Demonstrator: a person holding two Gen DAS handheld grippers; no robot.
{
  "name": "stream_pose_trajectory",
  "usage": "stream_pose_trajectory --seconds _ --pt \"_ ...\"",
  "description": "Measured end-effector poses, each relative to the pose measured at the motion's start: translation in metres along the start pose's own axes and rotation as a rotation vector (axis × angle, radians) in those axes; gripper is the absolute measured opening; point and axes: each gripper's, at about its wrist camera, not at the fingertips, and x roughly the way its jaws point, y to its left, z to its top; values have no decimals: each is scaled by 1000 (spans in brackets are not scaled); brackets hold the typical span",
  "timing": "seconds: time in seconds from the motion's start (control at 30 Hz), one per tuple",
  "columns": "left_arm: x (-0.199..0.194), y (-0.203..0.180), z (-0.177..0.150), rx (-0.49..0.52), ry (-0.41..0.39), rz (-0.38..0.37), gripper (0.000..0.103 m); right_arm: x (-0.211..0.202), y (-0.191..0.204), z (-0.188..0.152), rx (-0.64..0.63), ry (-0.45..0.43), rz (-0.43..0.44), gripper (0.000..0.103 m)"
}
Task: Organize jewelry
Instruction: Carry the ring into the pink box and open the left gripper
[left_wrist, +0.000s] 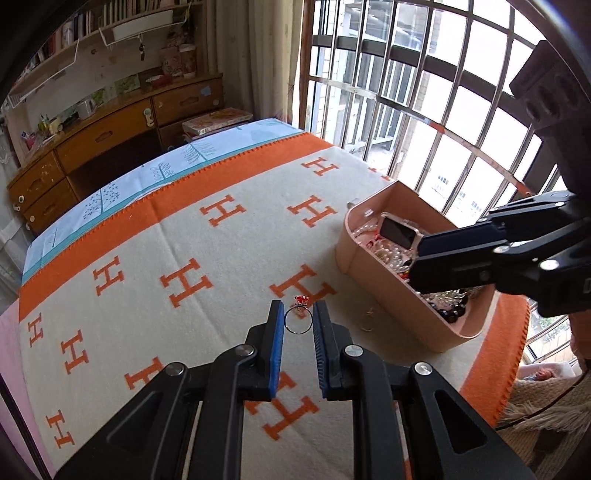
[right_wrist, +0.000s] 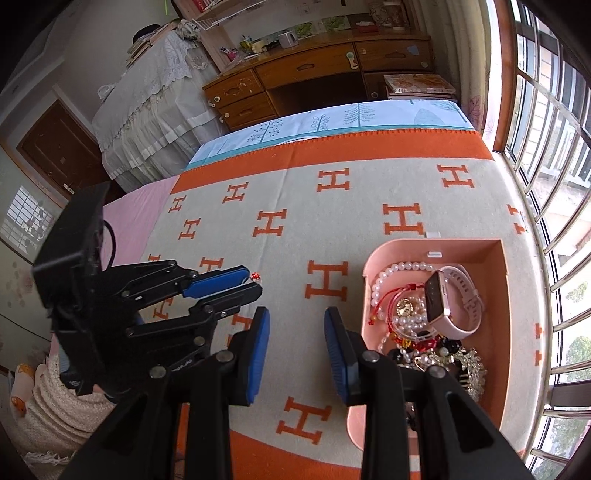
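Left claw (left_wrist: 298, 317): a thin silver ring with a red stone (left_wrist: 298, 318) is pinched between its blue-padded black fingers, the band clamped at the tips and the stone pointing away from the camera; in the right wrist view the same claw (right_wrist: 255, 282) is seen from the side, held above the blanket, the red stone (right_wrist: 255, 275) just visible at its tip.
Right claw (right_wrist: 297, 332): held partly spread with nothing between the pads, just beside the left wall of the box; in the left wrist view it (left_wrist: 419, 258) is seen over the box.
Bed cover: a cream woollen blanket with orange H letters and an orange border (left_wrist: 192, 236) is spread over the bed, and everything is carried on it.
Jewellery box: a pale pink open box with rounded corners (right_wrist: 504, 295) is placed on the blanket near the barred window (left_wrist: 424, 92).
Box contents: a pink-strapped rectangular watch (right_wrist: 458, 306), a white pearl strand (right_wrist: 391, 273), a red cord bracelet (right_wrist: 384, 299) and dark beads are heaped together inside.
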Motion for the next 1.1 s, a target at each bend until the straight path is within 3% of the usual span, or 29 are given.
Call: stream_pose_trajectory --seconds 0.27,0.47,0.6,0.8,0.87,1.03,1.1 --pt "-18 -53 27 22 -65 -89 13 -27 -49 -31 124 -90 -73 31" --pt "0 -85 38 16 -35 -133 13 -50 -80 -59 177 -179 -145 31" --pt "17 -96 38 0 14 -113 14 -56 -92 -74 166 -207 -189 31" --pt "36 -109 25 -5 73 -65 15 -48 -107 -83 176 -183 -154 31" --pt "35 -112 21 2 69 -26 23 -45 -112 -83 178 -176 -136 31" --pt "25 -110 17 0 57 23 31 -44 -111 -82 155 -189 -108 31" --pt "19 -107 17 -7 43 33 48 -45 -107 -82 138 -200 -103 31"
